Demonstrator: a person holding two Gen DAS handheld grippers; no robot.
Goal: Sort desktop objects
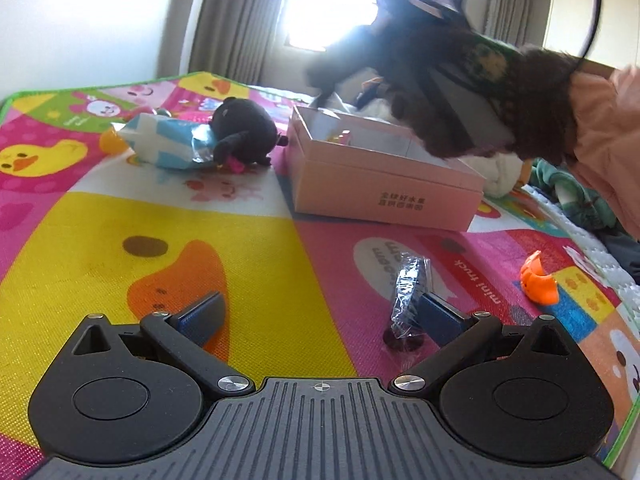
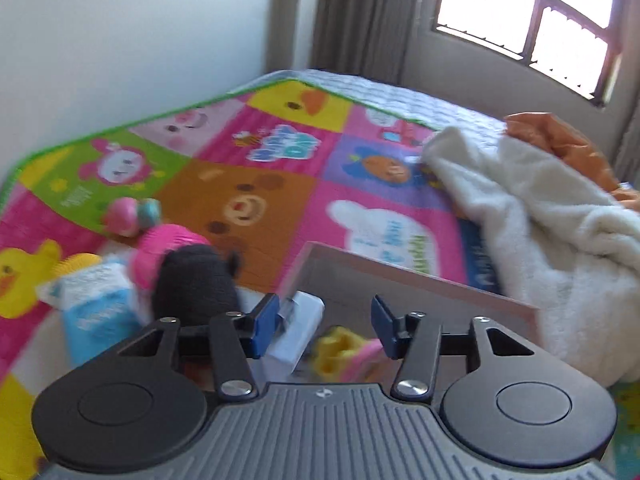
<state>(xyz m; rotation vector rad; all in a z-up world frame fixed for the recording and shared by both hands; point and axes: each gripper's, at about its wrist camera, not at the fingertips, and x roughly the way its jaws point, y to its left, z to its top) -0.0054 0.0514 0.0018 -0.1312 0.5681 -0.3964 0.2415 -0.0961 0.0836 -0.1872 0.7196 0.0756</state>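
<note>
Packet (image 1: 406, 300): clear wrapped, on mat, touching left gripper's (image 1: 320, 316) right pad, outside wide-open jaws.
Axis: 12 to 6 o'clock.
Right gripper (image 2: 324, 320): part-open, empty.

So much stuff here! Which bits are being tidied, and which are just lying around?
Being tidied:
- pink box
- black plush toy
- blue-and-white packet
- clear-wrapped small item
- orange toy piece

Just lying around:
- white fleece blanket
- cartoon play mat
- curtains

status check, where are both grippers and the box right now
Left gripper open, empty, low over mat; clear packet by its right finger. Right gripper open, empty, above pink box. Nothing blocking.
</note>
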